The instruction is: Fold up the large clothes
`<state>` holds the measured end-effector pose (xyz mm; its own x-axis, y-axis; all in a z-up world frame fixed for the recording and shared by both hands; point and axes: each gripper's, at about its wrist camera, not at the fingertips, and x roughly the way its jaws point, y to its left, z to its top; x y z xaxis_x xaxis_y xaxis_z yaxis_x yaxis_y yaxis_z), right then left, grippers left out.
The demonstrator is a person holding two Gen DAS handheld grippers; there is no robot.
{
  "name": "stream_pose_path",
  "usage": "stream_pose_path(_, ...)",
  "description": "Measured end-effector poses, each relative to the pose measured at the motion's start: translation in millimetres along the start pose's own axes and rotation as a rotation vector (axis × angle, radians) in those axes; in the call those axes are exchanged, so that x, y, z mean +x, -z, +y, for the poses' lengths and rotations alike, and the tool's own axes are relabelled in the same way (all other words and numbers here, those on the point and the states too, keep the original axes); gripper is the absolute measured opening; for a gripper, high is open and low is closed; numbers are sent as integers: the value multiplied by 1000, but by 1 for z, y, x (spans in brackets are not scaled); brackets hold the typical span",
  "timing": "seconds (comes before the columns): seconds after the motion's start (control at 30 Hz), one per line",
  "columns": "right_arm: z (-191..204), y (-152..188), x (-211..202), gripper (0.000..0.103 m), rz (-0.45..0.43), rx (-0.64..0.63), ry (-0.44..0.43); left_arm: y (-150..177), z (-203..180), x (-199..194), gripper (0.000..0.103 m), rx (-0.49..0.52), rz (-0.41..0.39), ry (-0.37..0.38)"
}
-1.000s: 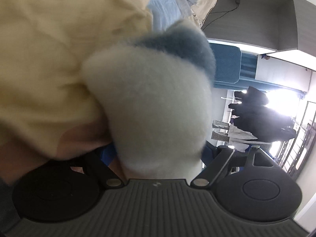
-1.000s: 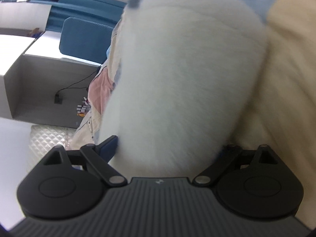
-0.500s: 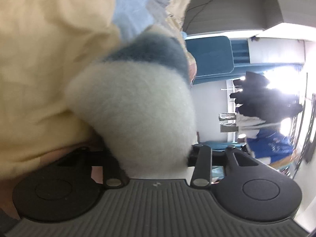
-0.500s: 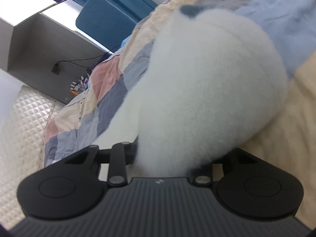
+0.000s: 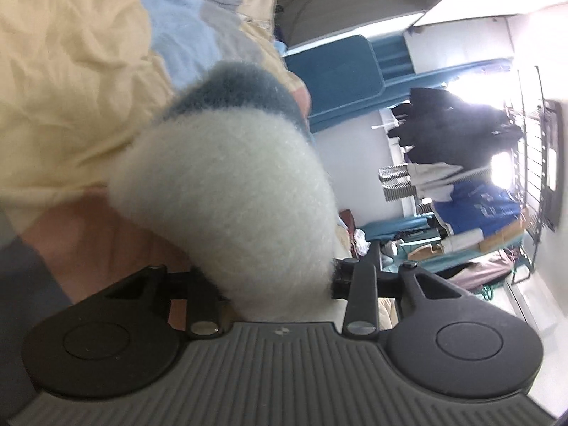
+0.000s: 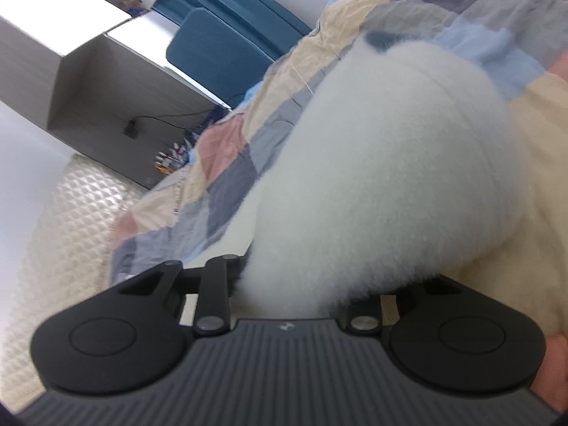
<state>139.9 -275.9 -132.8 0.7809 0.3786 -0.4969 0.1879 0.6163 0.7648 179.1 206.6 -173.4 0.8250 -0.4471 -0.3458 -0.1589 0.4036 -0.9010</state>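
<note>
Though both grippers clamped on the fleece garment (image 5: 227,191), clothes rack (image 5: 472,163) only leftward.

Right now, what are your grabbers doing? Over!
Left gripper shut on fluffy white garment. Right gripper shut on it too. Patchwork quilt underneath. Nothing blocking.

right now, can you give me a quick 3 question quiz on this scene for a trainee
1. True or false: both tongs are shut on the fleece.
2. Multiple choice: what lies under the fleece? A) bare wood B) patchwork quilt C) tiled floor
3. Fill in: the far edge of the white fleece has a ____ coloured band.

Key: 1 true: the left tongs and the right tongs each pinch it. 2 B. 3 blue-grey.
</note>
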Motion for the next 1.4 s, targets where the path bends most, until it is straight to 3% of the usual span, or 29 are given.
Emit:
stream_pose_path(0.27,8,-26,-62,37,-9,86,-131,21,-67,-36,43,56,14,49)
stream_pose_path(0.5,16,-96,-111,37,-76,59,-190,45,-160,-17,43,145,27,131)
stream_pose_path(0.73,-1,-186,-135,37,-176,44,-182,79,-249,57,43,211,81,175)
stream_pose_path(0.97,-52,-260,-124,37,-258,156,-197,109,-299,163,43,301,169,203)
stream_pose_path(1.17,-97,-302,-91,37,-285,225,-173,127,-313,251,44,344,224,169)
stream_pose_path(1.4,-151,-310,-45,37,-314,237,-172,135,-281,326,44,352,268,135)
